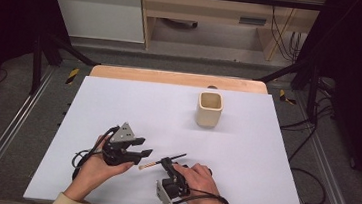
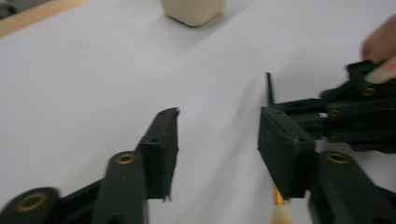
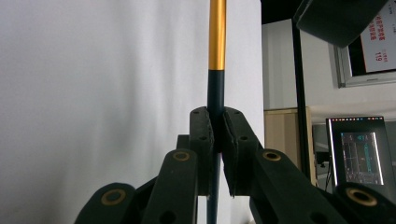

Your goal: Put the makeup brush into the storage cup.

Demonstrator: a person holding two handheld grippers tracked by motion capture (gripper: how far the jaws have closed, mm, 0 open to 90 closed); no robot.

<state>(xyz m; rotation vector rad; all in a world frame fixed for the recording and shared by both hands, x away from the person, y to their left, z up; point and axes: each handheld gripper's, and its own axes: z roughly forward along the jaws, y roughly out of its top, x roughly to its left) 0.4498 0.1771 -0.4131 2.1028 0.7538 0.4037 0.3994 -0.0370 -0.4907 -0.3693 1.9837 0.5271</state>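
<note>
Fingers (image 3: 203, 140) of the right gripper (image 3: 215, 135) clamp the brush (image 3: 216, 56); left gripper (image 2: 217, 144) gapes beside its bristle end.

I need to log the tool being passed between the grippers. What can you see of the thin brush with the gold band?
The slim brush with a dark handle, gold metal band and pale bristle tip lies about level over the white table sheet. The right gripper is shut on its dark handle. The left gripper stands open beside it, pads off.
</note>
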